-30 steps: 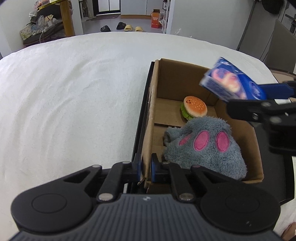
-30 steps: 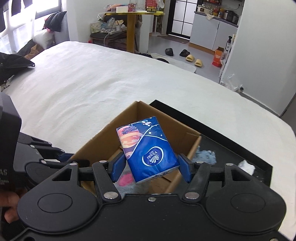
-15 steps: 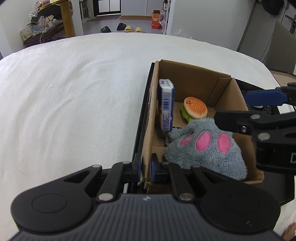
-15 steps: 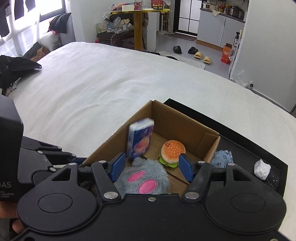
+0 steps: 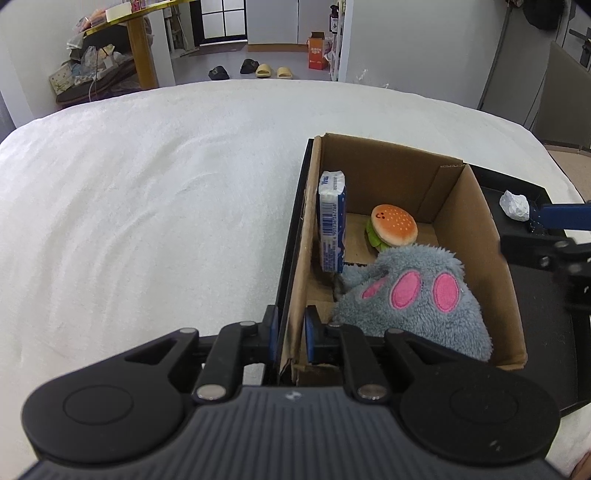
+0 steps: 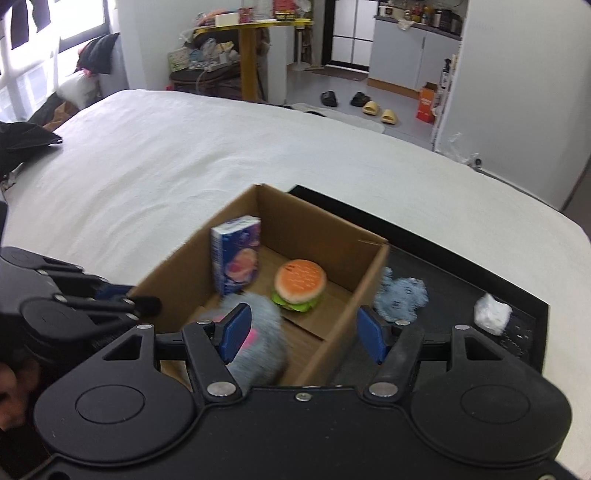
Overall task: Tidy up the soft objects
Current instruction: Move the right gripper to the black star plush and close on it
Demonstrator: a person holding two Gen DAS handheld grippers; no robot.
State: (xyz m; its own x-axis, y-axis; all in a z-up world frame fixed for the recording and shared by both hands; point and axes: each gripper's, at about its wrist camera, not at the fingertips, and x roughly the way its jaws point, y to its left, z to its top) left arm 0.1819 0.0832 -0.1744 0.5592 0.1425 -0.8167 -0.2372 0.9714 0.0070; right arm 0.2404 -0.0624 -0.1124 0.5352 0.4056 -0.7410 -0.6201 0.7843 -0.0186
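Tissue pack (image 5: 331, 221): upright against the cardboard box (image 5: 476, 236) left wall; light, squashy (grip its broad faces).
Plush: burger (image 5: 394, 229), fuzzy grey toy (image 5: 413, 295), both limp.
Left gripper (image 5: 289, 338): jaws just easing, pinching the wall.
Right gripper (image 6: 300, 334): spread, empty.

You've got a yellow table (image 6: 255, 26) at 12 o'clock, slippers (image 6: 380, 110) on grey floor (image 6: 402, 110), bright window (image 6: 74, 22) at 10.
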